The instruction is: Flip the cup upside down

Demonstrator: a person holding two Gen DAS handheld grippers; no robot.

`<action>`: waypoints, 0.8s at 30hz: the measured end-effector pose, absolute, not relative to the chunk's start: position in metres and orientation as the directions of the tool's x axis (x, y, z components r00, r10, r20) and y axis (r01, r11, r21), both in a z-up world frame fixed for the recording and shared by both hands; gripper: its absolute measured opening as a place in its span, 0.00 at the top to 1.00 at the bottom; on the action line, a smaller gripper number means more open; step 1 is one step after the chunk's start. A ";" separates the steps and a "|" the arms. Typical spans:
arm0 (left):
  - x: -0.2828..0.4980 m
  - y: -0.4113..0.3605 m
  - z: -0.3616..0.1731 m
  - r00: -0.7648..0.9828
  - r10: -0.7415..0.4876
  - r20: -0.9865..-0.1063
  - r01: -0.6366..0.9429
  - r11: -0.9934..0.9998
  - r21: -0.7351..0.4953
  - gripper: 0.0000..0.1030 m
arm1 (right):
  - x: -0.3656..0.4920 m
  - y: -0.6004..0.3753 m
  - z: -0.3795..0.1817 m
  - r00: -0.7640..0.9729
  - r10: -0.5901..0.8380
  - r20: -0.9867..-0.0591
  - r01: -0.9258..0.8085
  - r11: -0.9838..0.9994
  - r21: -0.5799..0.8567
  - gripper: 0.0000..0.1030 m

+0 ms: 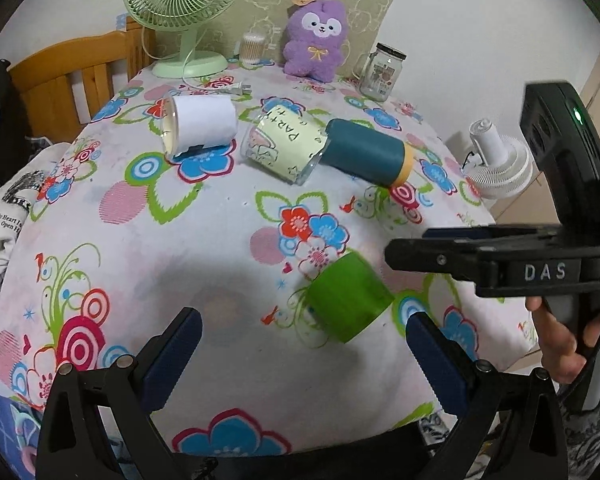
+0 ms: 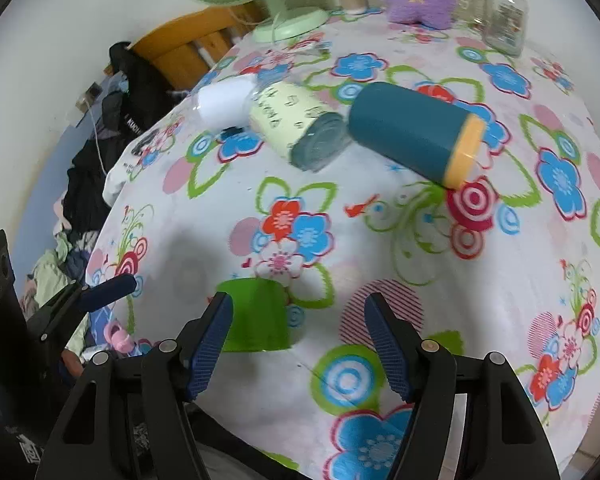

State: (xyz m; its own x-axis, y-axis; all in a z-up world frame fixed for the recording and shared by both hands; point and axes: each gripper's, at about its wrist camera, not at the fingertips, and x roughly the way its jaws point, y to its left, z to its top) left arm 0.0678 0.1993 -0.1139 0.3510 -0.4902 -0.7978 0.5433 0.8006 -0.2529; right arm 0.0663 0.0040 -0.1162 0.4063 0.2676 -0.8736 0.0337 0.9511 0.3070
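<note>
Standing free on the tablecloth (image 1: 228, 360), the green cup (image 1: 348, 298) sits beyond both gaping, empty claws.

This is a home, most likely a bedroom. The counter (image 1: 204, 240) is covered with a cloth printed with bright flowers. At its far edge stand a green desk fan (image 1: 180, 12), a purple plush toy (image 1: 316, 36) and a glass jar (image 1: 380, 72). A wooden bed frame (image 1: 68, 80) is behind, and clothes (image 2: 88, 184) lie in a heap beside the counter.
</note>
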 end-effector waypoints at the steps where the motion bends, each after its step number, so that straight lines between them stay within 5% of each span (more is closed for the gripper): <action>1: 0.069 0.197 -0.114 0.350 -0.491 -0.797 0.540 0.802 -0.257 0.00 | 0.065 0.001 -0.117 0.410 0.265 -0.873 0.041 0.951 0.308 0.31; 24: 0.110 0.145 -0.148 0.240 -0.432 -0.869 0.336 0.877 -0.343 0.00 | 0.030 -0.046 -0.138 0.453 0.172 -0.875 0.048 0.975 0.216 0.31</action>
